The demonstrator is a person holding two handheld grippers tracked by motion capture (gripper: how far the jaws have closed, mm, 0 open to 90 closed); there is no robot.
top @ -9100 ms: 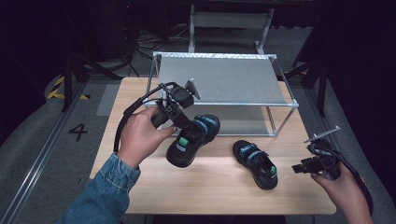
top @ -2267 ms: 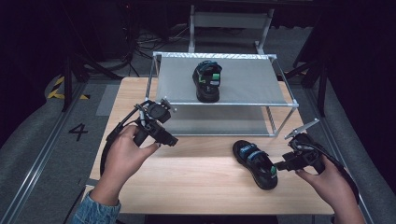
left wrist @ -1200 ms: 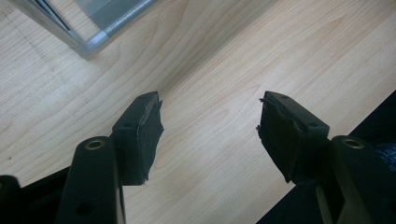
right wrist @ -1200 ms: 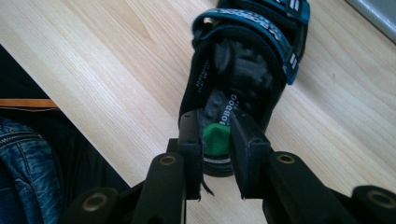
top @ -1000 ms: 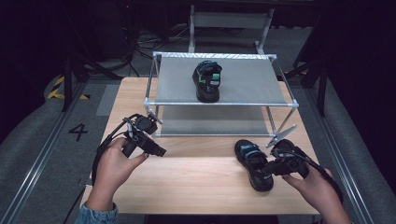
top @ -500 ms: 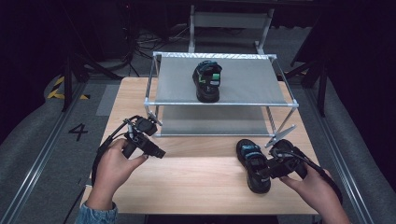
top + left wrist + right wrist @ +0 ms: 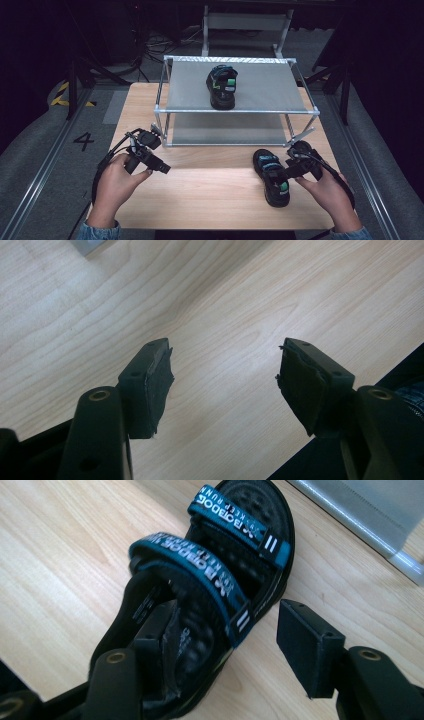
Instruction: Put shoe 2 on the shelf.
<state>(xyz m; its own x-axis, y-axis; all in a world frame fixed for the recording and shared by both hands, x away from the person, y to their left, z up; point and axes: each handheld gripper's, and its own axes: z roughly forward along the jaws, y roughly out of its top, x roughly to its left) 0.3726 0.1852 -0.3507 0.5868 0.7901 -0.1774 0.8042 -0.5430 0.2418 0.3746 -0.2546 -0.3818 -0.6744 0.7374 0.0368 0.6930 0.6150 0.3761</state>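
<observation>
I judge the step in hand to be the pickup of the second sandal [image 7: 271, 176], which lies flat on the desk [image 7: 210, 200] at front right, just before the rack [image 7: 235, 111]. Its mate [image 7: 223, 86] already stands on the rack's upper shelf. My right hand-held gripper [image 7: 227, 630] is spread apart, one jaw inside the footbed under the straps, the other outside the sole edge, nothing clamped yet. My left hand-held gripper [image 7: 225, 372] hangs spread and empty above bare desk at left. The next move calls for squeezing on the sandal's side wall, then lifting clear of the rack's front rail.
</observation>
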